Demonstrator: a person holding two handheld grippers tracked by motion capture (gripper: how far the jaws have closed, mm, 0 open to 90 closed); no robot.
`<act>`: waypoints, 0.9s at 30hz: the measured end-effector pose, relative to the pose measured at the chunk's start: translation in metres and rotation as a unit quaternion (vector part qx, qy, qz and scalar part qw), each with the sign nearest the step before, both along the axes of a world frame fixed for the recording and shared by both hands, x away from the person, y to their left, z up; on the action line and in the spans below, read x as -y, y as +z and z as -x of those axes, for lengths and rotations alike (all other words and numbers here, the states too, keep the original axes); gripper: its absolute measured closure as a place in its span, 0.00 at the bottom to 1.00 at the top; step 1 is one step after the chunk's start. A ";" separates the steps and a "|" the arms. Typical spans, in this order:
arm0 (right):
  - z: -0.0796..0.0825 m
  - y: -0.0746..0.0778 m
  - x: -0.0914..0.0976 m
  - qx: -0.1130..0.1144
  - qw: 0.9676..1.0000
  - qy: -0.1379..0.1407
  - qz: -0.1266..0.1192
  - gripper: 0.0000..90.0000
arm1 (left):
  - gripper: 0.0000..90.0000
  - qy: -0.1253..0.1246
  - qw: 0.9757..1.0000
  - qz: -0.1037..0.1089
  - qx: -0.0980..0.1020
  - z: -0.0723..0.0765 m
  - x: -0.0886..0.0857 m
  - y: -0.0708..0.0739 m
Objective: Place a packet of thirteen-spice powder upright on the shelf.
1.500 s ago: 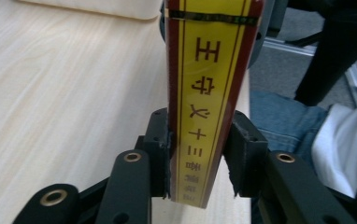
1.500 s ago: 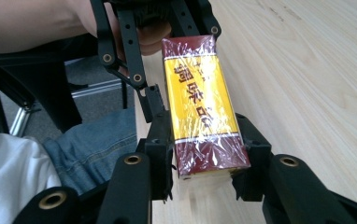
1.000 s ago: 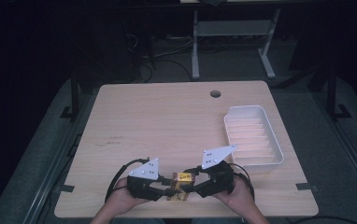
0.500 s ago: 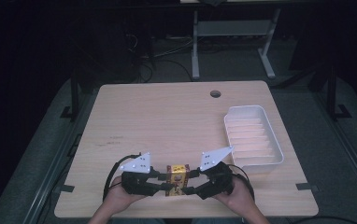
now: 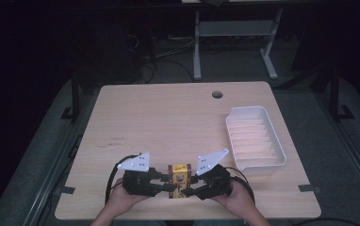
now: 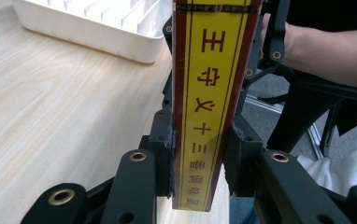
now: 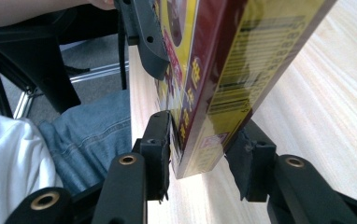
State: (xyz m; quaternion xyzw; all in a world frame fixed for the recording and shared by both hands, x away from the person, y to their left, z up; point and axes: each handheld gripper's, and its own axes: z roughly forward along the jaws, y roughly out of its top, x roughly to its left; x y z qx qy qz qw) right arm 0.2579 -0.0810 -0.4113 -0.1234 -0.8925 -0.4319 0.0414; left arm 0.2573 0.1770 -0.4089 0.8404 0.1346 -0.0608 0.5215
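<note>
Gripping box [image 5: 179, 180], both tools closed

The worktop [image 5: 168, 117] lies bare across the upper left, the centre and the whole left side of the high view — a hand could sweep there with nothing to meet. The one standing obstacle is the white tray [image 5: 256, 141] at the right of the frame, its walls raised and its near end close to the right gripper [image 5: 194, 188]. At the lower centre the passage is blocked: the yellow box [image 5: 179, 180] stands upright between the left gripper [image 5: 164, 186] and the right one, near the front edge. A small round hole [image 5: 217, 94] sits at upper centre-right.
</note>
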 end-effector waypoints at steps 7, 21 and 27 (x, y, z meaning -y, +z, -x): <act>0.002 0.000 -0.002 0.002 1.000 0.018 0.023 0.75 | 0.70 -0.012 0.999 -0.032 0.000 -0.001 0.003 -0.002; 0.005 -0.001 -0.004 0.005 0.999 0.026 0.041 0.75 | 0.64 -0.018 0.997 -0.063 0.040 0.003 0.011 0.011; 0.004 -0.002 -0.002 0.002 0.999 0.027 0.041 0.75 | 0.68 -0.028 0.997 -0.065 0.032 0.000 0.011 0.013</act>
